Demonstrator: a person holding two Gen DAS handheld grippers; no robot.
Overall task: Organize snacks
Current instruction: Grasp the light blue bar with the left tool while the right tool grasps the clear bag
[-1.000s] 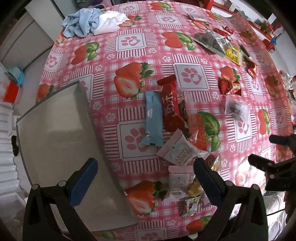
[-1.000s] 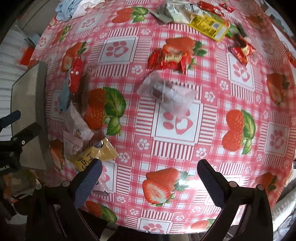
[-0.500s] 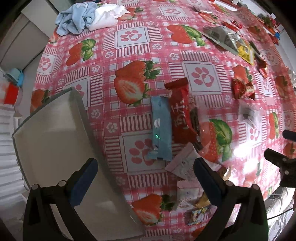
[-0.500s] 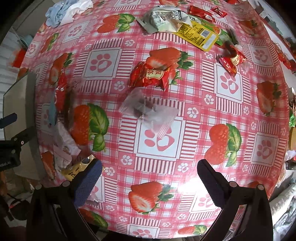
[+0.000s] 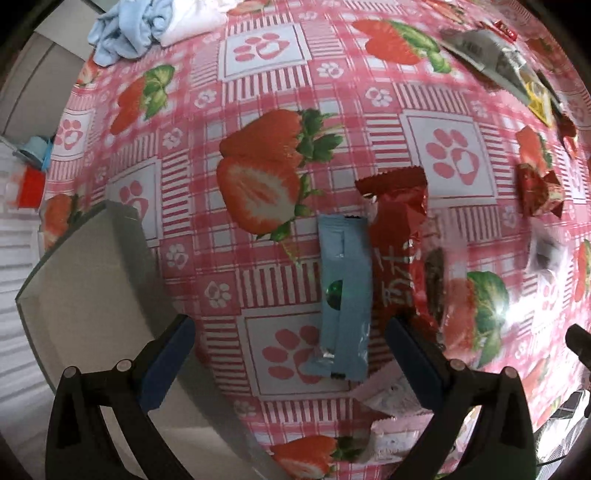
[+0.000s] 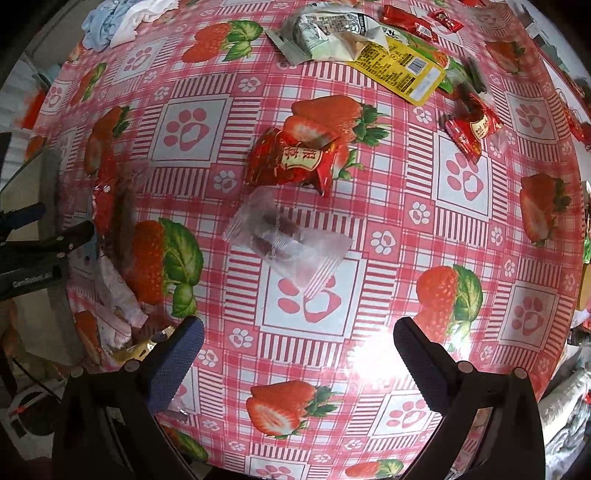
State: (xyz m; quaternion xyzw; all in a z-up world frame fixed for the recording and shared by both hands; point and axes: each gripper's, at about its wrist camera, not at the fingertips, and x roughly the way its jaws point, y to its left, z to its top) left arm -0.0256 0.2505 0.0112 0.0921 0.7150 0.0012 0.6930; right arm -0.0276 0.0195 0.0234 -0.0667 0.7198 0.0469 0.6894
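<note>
A light blue snack bar [image 5: 345,295] lies on the strawberry tablecloth beside a red packet [image 5: 400,251] and a clear wrapper [image 5: 441,280]. My left gripper [image 5: 291,350] hovers open just in front of the blue bar, holding nothing. In the right wrist view a clear packet with dark pieces [image 6: 286,240] lies ahead of my right gripper [image 6: 299,350], which is open and empty. A red packet [image 6: 293,160] sits just beyond it. Pale pink packets [image 6: 114,295] pile at the left table edge.
A grey glass-topped surface [image 5: 92,295] adjoins the table on the left. Blue and white cloths [image 5: 147,26] lie at the far edge. A silver bag [image 6: 328,29], a yellow packet [image 6: 399,66] and small red sweets [image 6: 472,127] lie farther back. The left gripper shows at the left edge [image 6: 33,247].
Both grippers have moved forward and lower over the table. The blue bar and the clear packet now appear larger and closer. No snack has shifted.
</note>
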